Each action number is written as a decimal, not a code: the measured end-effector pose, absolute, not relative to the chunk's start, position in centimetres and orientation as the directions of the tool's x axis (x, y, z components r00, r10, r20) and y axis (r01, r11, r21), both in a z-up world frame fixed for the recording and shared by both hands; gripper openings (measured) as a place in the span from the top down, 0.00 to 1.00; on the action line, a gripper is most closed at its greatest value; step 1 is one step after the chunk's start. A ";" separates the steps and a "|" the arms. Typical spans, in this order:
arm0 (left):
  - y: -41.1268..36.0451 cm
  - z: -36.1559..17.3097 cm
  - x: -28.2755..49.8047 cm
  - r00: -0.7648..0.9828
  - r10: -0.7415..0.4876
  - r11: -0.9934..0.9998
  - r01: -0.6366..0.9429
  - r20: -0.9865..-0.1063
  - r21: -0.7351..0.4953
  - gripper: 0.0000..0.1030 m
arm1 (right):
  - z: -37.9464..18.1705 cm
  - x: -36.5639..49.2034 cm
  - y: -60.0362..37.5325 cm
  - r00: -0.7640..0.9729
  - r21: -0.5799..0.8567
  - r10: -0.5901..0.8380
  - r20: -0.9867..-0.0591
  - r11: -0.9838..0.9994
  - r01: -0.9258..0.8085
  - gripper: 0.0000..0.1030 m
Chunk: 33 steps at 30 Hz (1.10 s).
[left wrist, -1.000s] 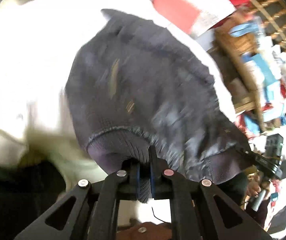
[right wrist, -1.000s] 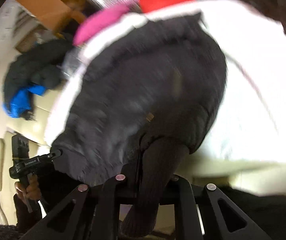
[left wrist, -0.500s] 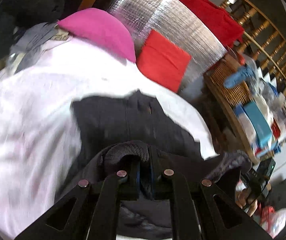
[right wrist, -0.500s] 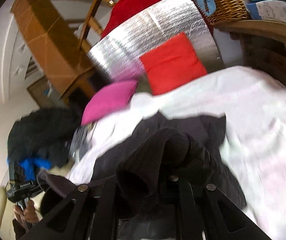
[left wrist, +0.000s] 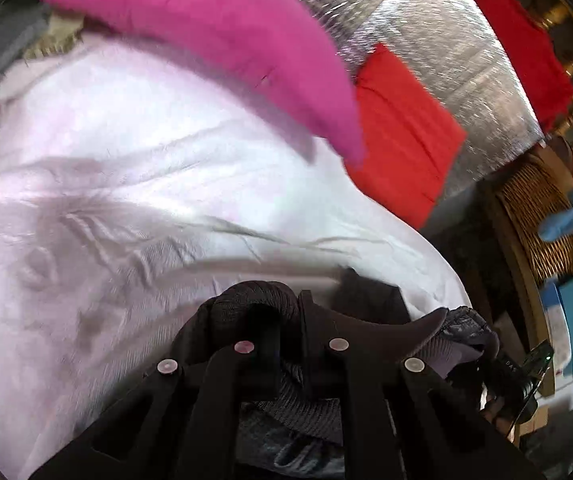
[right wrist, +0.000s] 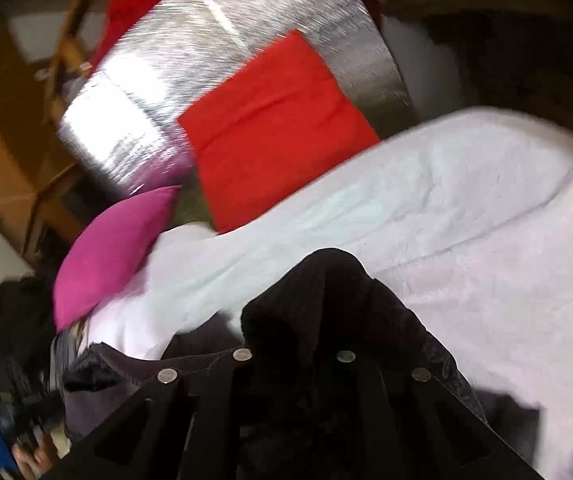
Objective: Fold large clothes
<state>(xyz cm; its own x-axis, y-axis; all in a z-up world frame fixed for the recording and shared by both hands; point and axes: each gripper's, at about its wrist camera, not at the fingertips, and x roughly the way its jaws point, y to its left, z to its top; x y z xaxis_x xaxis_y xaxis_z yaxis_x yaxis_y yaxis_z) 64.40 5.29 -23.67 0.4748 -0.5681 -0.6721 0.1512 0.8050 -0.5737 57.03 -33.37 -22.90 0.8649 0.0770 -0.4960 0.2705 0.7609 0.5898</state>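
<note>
A dark grey jacket with a ribbed hem (left wrist: 258, 300) is held over a bed with a pale pink-white cover (left wrist: 126, 184). My left gripper (left wrist: 288, 320) is shut on the ribbed hem, which bunches over its fingers. My right gripper (right wrist: 290, 344) is shut on another part of the same jacket (right wrist: 326, 288), whose dark cloth drapes over and hides its fingertips. The stretched hem runs between the two grippers (right wrist: 126, 364). The rest of the jacket hangs below, mostly out of sight.
A magenta pillow (left wrist: 226, 32) and a red cushion (left wrist: 402, 128) lie at the head of the bed against a silver foil panel (left wrist: 446, 40). A wicker basket (left wrist: 538, 216) and shelves stand to the right. A dark coat pile (right wrist: 2, 320) lies left of the bed.
Both grippers have carried the jacket's hem forward over the bed toward the pillows. The jacket lay spread flat before; now little of it shows beyond the fingers.
</note>
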 end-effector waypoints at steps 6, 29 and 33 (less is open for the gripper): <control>6.6 -28.0 65.9 0.434 -0.655 0.712 0.081 -0.618 -0.698 0.88 | -28.4 59.8 -38.0 0.848 0.844 0.325 -0.417 0.486 0.229 0.85; 8.4 -24.3 43.5 0.549 -0.069 0.953 -0.211 -0.833 -0.218 0.15 | -19.6 57.4 -19.6 0.652 0.181 0.095 -0.752 0.981 0.067 0.08; 8.8 -24.9 44.0 0.523 -0.087 0.944 -0.227 -0.848 -0.237 0.15 | -21.4 61.4 -14.6 0.563 0.118 0.106 -0.820 0.993 -0.015 0.09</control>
<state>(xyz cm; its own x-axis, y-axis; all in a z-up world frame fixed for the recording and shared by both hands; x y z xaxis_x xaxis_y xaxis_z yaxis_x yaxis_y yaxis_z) 43.97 8.77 -24.91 0.5225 -0.0872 -0.8482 -0.2274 0.9445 -0.2372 61.43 -14.63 -21.41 0.5626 0.1057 -0.8200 -0.0148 0.9929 0.1178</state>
